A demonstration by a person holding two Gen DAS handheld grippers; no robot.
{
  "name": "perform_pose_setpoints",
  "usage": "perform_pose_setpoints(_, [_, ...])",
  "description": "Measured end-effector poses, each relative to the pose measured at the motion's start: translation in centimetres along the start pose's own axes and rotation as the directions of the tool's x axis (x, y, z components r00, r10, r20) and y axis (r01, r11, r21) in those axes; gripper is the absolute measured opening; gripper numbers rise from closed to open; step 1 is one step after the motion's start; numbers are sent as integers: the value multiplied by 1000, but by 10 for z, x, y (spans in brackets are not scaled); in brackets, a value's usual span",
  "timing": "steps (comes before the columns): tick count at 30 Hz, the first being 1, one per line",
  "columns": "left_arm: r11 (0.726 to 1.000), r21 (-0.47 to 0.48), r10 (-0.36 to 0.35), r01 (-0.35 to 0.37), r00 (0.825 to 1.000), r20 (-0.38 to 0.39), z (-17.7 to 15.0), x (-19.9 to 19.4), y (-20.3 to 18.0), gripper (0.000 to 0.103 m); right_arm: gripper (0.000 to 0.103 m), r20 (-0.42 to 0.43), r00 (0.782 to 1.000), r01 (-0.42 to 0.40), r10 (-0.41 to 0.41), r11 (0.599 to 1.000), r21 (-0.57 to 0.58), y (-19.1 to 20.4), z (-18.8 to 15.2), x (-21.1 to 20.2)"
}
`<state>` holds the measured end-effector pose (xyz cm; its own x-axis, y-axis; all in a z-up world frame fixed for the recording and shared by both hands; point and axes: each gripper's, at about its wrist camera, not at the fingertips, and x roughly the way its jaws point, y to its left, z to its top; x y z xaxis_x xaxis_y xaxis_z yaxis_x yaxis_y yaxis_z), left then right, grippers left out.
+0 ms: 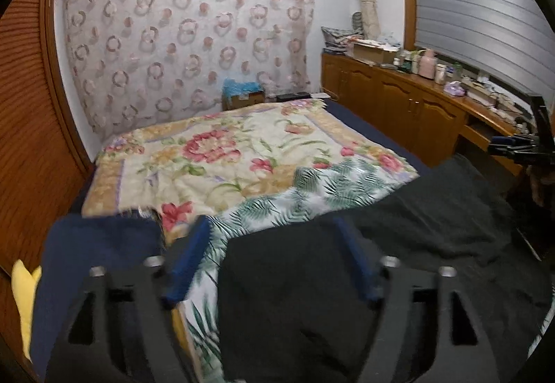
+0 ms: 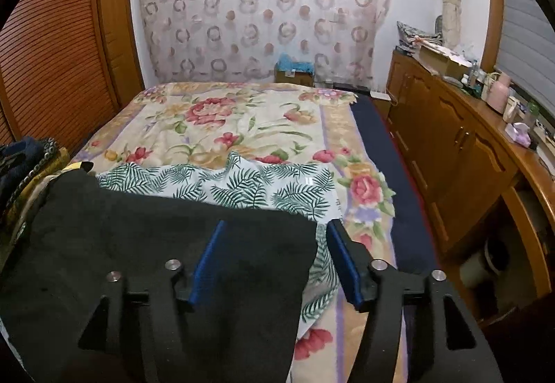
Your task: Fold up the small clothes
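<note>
Left hand-held gripper, jaws apart, motion-blurred above the dark green-black cloth garment. Right hand-held gripper, jaws apart, straddles that garment's edge; its near portion is hidden beneath both.

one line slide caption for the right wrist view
Open right tool over a dark garment on the floral bedspread.

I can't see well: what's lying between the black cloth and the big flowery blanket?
A palm-leaf print cloth lies between the black cloth and the flowery blanket, spread under the black one. The right wrist view shows it best.
</note>
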<state>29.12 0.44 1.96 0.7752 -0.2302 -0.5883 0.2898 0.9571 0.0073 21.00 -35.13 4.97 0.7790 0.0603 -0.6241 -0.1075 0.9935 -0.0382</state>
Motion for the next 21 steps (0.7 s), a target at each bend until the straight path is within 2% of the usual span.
perform_pose_setpoints(6, [1000, -11, 7, -7, 999, -50, -30, -12, -11, 79, 63, -12, 999, -44, 44, 998, 43, 3, -35, -33])
perform_pose_setpoints(11, [1000, -1, -3, 3, 996, -87, -47, -12, -23, 79, 63, -57, 996, -57, 61, 996, 68, -2, -64, -54])
perform_pose_setpoints(18, [1000, 18, 15, -12, 991, -134, -57, -2, -30, 79, 62, -147, 986, -68, 81, 993, 93, -14, -85, -47])
perform_pose_setpoints(21, [999, 19, 44, -42, 986, -161, -63, 2, -29, 68, 55, -168, 981, -79, 95, 992, 97, -13, -83, -37])
